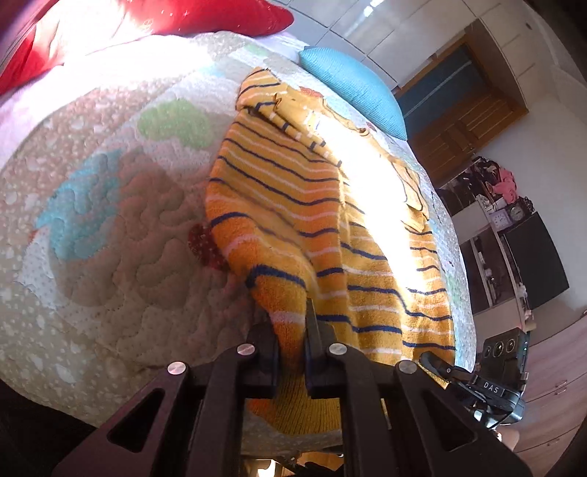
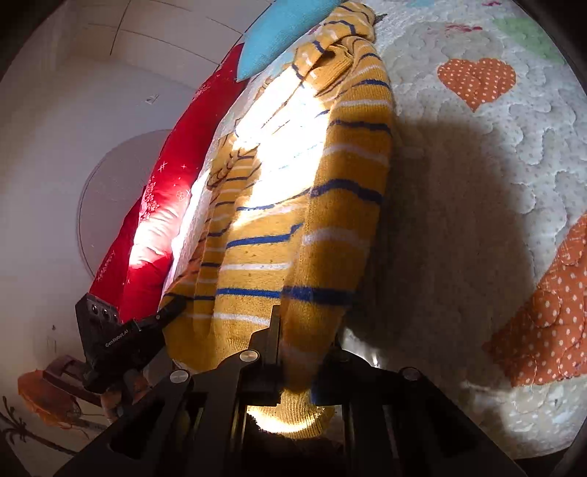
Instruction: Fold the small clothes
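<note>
A small yellow knit sweater [image 1: 293,190] with navy and white stripes lies stretched out on a quilted bedspread [image 1: 110,220]. My left gripper [image 1: 291,330] is shut on the sweater's hem at its near left corner, with the cloth bunched between the jaws. My right gripper [image 2: 297,352] is shut on the hem at the near right corner of the sweater [image 2: 323,205]. Each gripper shows in the other's view, the right gripper [image 1: 488,385] at the hem's right end and the left gripper [image 2: 121,345] at its left end. Bright sun washes out the sweater's middle.
A light blue pillow [image 1: 356,88] lies at the far end of the sweater. A red cushion [image 1: 205,18] sits along the bed's far side. A wooden door [image 1: 462,110] and cluttered shelves [image 1: 506,220] stand beyond the bed's right edge.
</note>
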`<action>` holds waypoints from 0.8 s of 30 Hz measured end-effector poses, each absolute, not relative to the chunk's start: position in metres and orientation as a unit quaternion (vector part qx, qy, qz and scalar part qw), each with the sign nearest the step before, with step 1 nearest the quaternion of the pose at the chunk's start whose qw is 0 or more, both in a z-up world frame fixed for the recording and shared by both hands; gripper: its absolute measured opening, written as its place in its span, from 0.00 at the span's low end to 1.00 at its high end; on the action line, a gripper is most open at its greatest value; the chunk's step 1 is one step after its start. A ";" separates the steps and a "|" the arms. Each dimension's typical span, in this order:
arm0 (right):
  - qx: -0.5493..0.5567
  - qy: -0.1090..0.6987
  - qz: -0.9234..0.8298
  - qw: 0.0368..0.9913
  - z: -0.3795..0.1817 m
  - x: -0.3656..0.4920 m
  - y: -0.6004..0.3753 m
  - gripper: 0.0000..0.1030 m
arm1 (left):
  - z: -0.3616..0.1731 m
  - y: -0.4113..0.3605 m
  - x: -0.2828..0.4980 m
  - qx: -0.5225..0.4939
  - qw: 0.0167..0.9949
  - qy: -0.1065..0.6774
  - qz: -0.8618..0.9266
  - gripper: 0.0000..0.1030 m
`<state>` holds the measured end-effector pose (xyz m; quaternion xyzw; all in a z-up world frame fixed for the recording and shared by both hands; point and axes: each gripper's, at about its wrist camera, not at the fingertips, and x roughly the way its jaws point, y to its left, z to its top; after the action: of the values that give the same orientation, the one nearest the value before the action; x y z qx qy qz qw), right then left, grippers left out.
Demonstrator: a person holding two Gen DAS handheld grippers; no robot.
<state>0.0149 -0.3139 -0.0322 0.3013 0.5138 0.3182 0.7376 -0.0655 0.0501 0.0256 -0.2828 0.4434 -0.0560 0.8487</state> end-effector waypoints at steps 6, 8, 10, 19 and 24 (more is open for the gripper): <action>0.280 0.505 0.350 0.738 -0.010 -0.032 -0.329 0.10 | 0.047 0.050 -0.121 -0.275 0.859 0.426 -0.069 0.08; 0.251 0.517 0.355 0.738 -0.013 -0.051 -0.325 0.10 | 0.043 0.047 -0.138 -0.265 0.860 0.431 -0.064 0.08; 0.246 0.533 0.350 0.730 -0.026 -0.064 -0.327 0.10 | 0.032 0.045 -0.148 -0.256 0.856 0.445 -0.056 0.08; 0.241 0.527 0.354 0.734 -0.023 -0.052 -0.325 0.10 | 0.030 0.052 -0.136 -0.265 0.855 0.443 -0.047 0.08; 0.245 0.492 0.372 0.748 0.006 -0.019 -0.314 0.11 | 0.050 0.062 -0.096 -0.296 0.853 0.426 -0.060 0.08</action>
<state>-0.0191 -0.3136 0.0061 0.2454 0.4921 0.3718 0.7479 -0.0963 0.0623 0.0501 -0.2963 0.4262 -0.0599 0.8526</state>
